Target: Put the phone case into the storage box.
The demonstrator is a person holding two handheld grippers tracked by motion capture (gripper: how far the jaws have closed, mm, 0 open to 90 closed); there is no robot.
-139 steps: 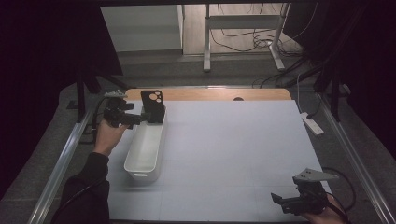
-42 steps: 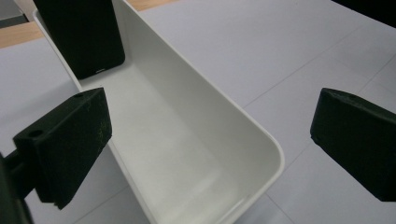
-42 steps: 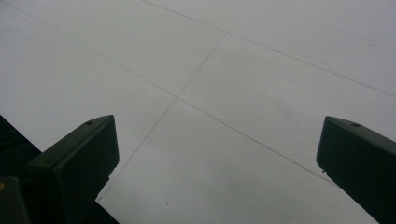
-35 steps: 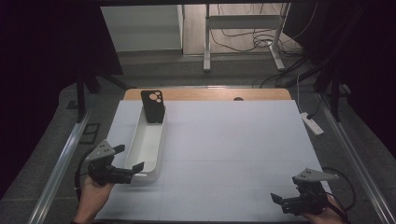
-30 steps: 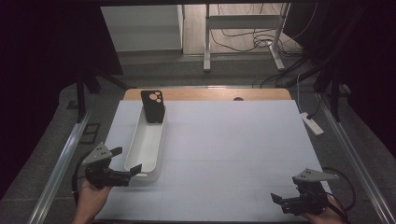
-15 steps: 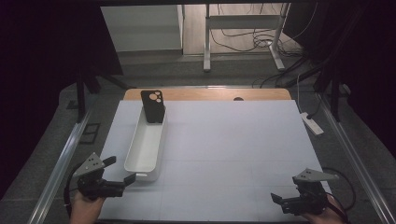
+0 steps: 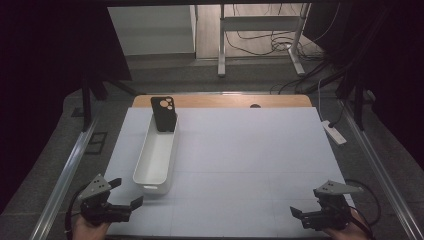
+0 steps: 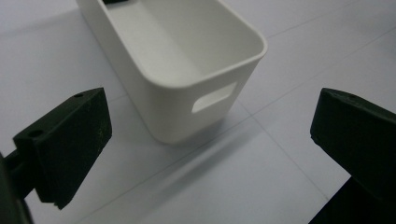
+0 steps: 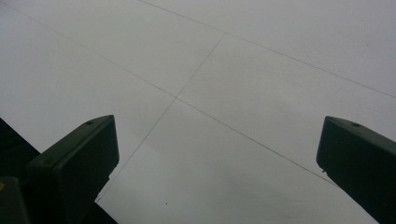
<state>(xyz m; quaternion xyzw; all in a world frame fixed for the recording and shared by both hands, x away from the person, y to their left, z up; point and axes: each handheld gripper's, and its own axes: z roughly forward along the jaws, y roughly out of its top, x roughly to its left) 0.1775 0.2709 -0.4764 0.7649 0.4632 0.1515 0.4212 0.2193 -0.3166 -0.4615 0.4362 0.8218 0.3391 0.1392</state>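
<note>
Long white plastic bin (image 7: 156, 157): on the pale table mat (image 7: 250, 160), just ahead of the left gripper (image 7: 126, 194), near end facing it. Black phone case (image 7: 164, 114): upright in bin's far end. Right gripper (image 7: 306, 216): well apart, to the right.

The white table (image 7: 250, 165) is bare from its middle out to 3 o'clock and down to 5 o'clock, so a gripper can pass freely there. The one obstacle on it is the long white bin (image 7: 156, 156), running from 11 o'clock toward 8 o'clock. A black phone case (image 7: 164, 114) stands at the bin's far end, probably leaning on the end wall, and blocks entry there. The rest of the bin's inside is open from above. The left gripper (image 7: 126, 194), jaws wide, sits at 7 o'clock just short of the bin's near end wall, a narrow strip between them. The right gripper (image 7: 302, 216), jaws apart at 5 o'clock, has open table ahead.
</note>
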